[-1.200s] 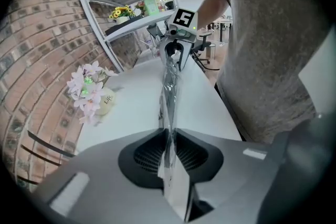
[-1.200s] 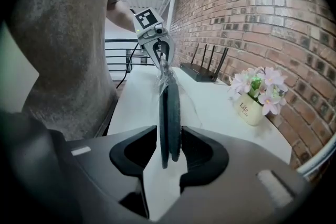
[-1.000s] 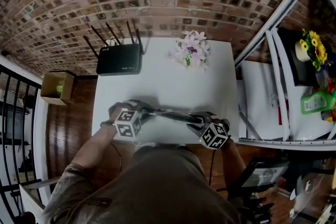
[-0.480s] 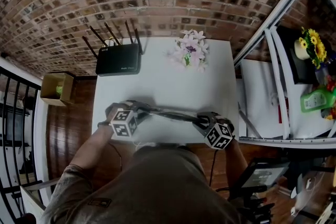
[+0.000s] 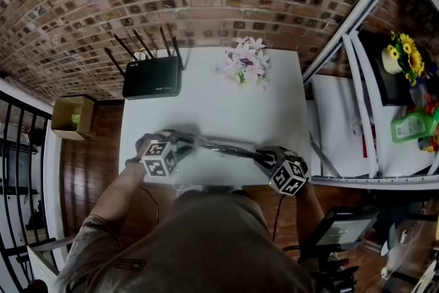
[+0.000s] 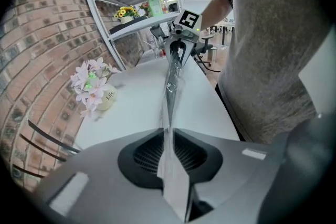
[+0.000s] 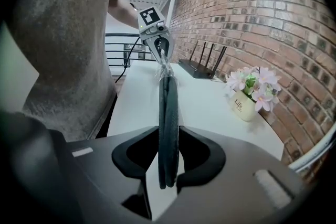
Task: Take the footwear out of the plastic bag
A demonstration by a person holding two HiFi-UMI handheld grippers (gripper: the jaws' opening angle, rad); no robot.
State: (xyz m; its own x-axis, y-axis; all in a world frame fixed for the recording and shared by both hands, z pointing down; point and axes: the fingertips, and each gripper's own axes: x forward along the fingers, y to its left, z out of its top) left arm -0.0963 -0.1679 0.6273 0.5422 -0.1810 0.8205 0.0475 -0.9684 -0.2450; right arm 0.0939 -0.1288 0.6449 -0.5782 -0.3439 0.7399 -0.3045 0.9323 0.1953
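A clear plastic bag (image 5: 218, 145) with dark flat footwear (image 5: 236, 150) inside hangs stretched between my two grippers above the front of the white table (image 5: 206, 106). My left gripper (image 5: 182, 144) is closing and its pads pinch the bag's thin clear end (image 6: 167, 118); beyond it the dark footwear (image 6: 172, 78) runs to the right gripper (image 6: 178, 49). My right gripper (image 5: 262, 157) is closing too, and its pads press on the edge of the black footwear (image 7: 168, 107). In the right gripper view the bag's crumpled end (image 7: 160, 72) leads to the left gripper (image 7: 161, 49).
A black router (image 5: 152, 77) with antennas and a small pot of pink flowers (image 5: 247, 65) stand at the table's far side. A white metal shelf rack (image 5: 357, 86) rises on the right. A cardboard box (image 5: 74, 116) sits on the wood floor by a black railing at left.
Both grippers have drifted slightly apart, the left one to the left and the right one to the right, and the bag hangs stretched between them.
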